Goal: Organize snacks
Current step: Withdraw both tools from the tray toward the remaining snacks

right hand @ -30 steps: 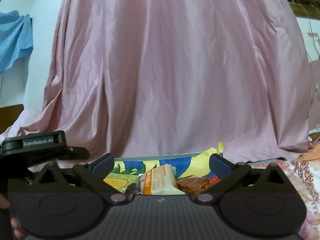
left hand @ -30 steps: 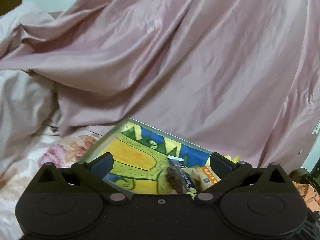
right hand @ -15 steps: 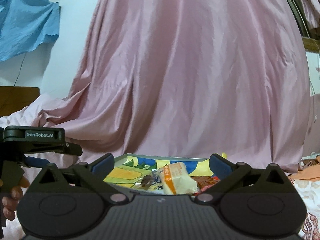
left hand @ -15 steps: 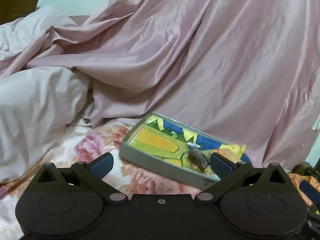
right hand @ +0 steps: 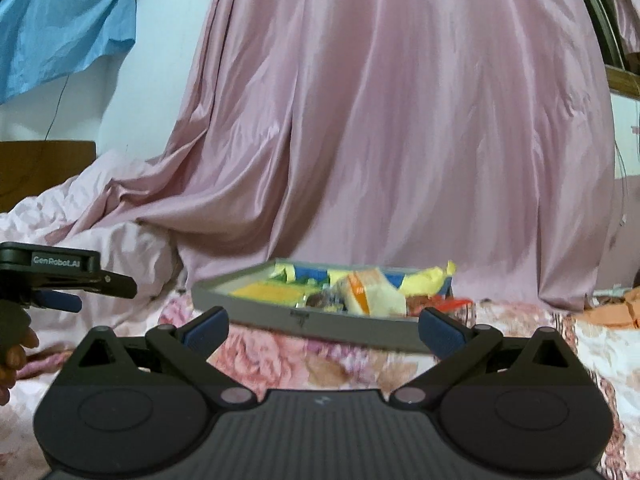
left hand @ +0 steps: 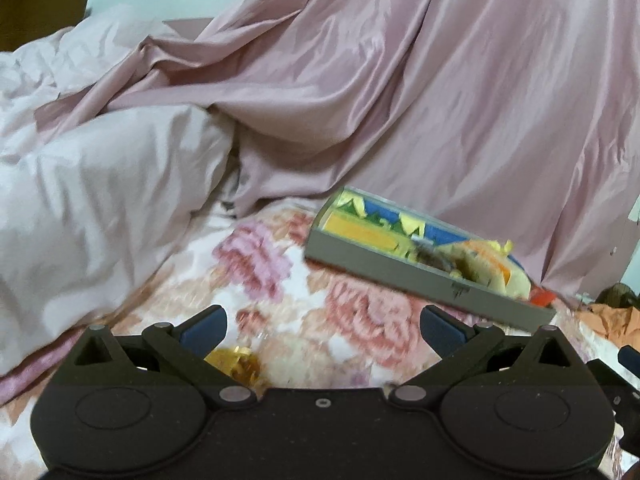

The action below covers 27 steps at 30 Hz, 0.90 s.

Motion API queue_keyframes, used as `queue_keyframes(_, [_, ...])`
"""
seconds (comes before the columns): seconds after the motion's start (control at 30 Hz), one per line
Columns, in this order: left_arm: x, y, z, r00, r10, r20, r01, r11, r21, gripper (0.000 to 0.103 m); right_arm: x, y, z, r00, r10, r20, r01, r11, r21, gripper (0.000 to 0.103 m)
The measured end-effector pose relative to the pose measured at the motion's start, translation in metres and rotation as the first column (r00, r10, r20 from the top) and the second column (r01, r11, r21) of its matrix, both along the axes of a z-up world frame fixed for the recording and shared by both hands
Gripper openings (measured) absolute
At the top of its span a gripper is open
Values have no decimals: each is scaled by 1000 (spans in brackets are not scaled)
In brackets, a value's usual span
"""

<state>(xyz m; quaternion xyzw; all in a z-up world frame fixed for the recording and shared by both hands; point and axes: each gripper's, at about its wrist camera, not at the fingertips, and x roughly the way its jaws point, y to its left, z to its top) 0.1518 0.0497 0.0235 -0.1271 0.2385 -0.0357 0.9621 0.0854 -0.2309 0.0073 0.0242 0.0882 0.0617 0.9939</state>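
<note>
Left gripper (left hand: pixel 323 326): jaws apart, holding nothing, above the flowered bedspread (left hand: pixel 280 296).
Right gripper (right hand: pixel 323 326): jaws apart, empty, facing the tray (right hand: pixel 320 318).
Tray: lay on the bedspread before the pink curtain (right hand: pixel 400 120).
Snacks (right hand: pixel 370 294): piled inside the tray's right half.

Pink satin curtain (right hand: pixel 380 120) drapes onto floral bedsheet (left hand: pixel 280 280); blue cloth (right hand: pixel 68 28) hangs left
</note>
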Motion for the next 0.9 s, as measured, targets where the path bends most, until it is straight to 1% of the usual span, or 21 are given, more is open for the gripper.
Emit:
queue_keyframes(0.1, [-10,4,-8,1000,-11,-25,11,1000,9,102,-6,3,-2,999,5,-40,-5,1000,-4,103])
queue_keyframes(0.27, [-20,5,-20,997,-39,-73,40,999,14,102,-16,8,-9,991,27,-134,-27,1000,-3,103])
queue_keyframes(0.4, [-24,5,-29,991,-63,-115,64,998,9,102,-21,14,-17,978,46,-205,-49,999,-9,103])
queue_keyframes(0.57, [-21,1,-41,981,-90,-170,96,995,28,102,-19,19,-23,963,54,-263,-61,998,-22,103])
queue_keyframes(0.73, [-15,-5,-54,968,-108,-227,125,990,62,102,-10,24,-32,941,57,-334,-73,997,-38,103])
queue_keyframes(0.9, [-6,-11,-66,954,-112,-278,141,986,86,102,1,27,-42,907,74,-415,-96,995,-31,103])
